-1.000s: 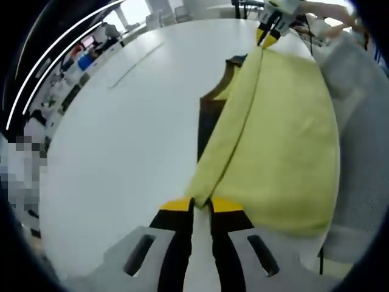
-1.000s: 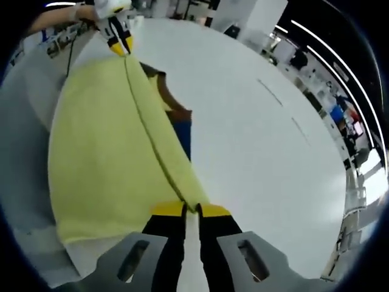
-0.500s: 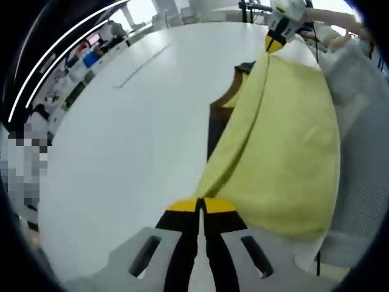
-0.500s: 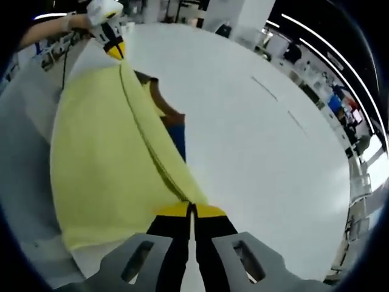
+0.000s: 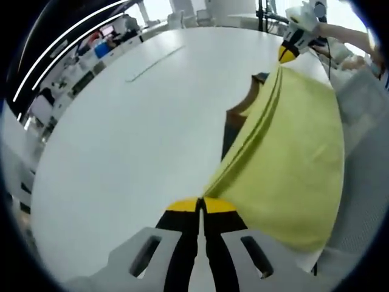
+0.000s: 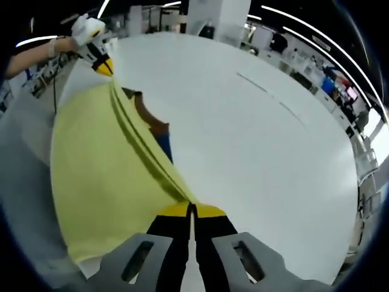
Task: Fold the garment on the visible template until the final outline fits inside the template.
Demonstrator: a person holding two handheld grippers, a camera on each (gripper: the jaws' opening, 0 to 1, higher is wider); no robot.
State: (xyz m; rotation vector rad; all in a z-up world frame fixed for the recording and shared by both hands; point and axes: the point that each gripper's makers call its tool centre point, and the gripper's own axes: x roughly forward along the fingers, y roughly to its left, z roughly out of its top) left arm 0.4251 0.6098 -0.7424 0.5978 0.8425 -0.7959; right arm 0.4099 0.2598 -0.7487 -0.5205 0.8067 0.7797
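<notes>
A wide white table [image 5: 121, 140] takes up most of the left gripper view, with desks, screens and ceiling light strips of a large room curving round its far edge. At the bottom, the left gripper [image 5: 201, 205] points forward with its yellow-tipped jaws pressed together on one corner of a yellow garment [image 5: 292, 164]. The cloth stretches taut from there in a ridged fold up to the right gripper [image 5: 287, 53], held by a person's hand at the upper right, its tips likewise pinched on the far corner. Beneath the fold a dark template [image 5: 234, 121] with brown edging peeks out on the table side. A pale grey fabric surface [image 5: 364, 121] lies to the right of the garment.

In the right gripper view the same table [image 6: 255, 146] spreads to the right. The right gripper [image 6: 192, 210] rises from the bottom, jaws closed on the garment [image 6: 97, 170]. The left gripper [image 6: 103, 66] grips the far corner at upper left, carried by a gloved hand [image 6: 85, 30] and forearm reaching in. Here the template [image 6: 155, 125] also shows a blue patch.
</notes>
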